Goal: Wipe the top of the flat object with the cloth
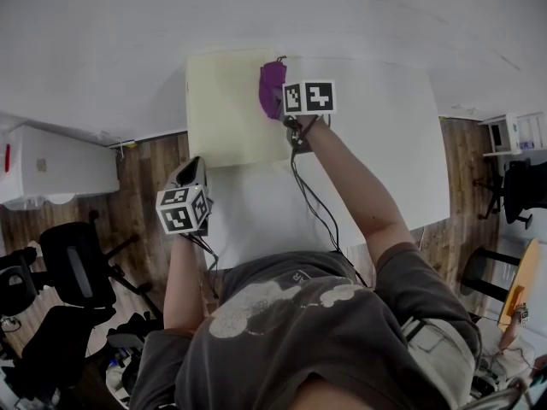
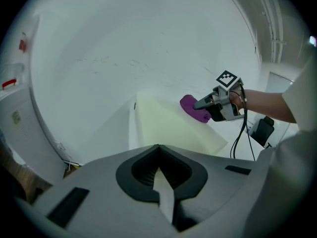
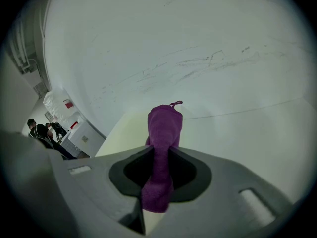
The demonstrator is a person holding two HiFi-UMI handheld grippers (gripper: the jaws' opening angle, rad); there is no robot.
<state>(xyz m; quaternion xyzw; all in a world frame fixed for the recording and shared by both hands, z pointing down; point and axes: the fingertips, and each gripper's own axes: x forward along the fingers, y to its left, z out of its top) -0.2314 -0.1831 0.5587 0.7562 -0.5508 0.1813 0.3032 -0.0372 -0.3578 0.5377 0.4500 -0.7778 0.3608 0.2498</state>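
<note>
Right gripper view: jaws pinch bunched, fuzzy purple cloth (image 3: 164, 129).

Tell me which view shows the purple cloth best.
The right gripper view: the cloth sits large, centred, pinched between the jaws of the right gripper. The head view shows it as a small patch on the pale yellow board; the left gripper view shows it small, from the side, at the right gripper's tip.

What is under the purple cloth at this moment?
The purple cloth, clamped in the right gripper, rests on the pale yellow flat board, near one edge of it. The patch of board directly beneath the cloth is covered, so its state cannot be seen.
</note>
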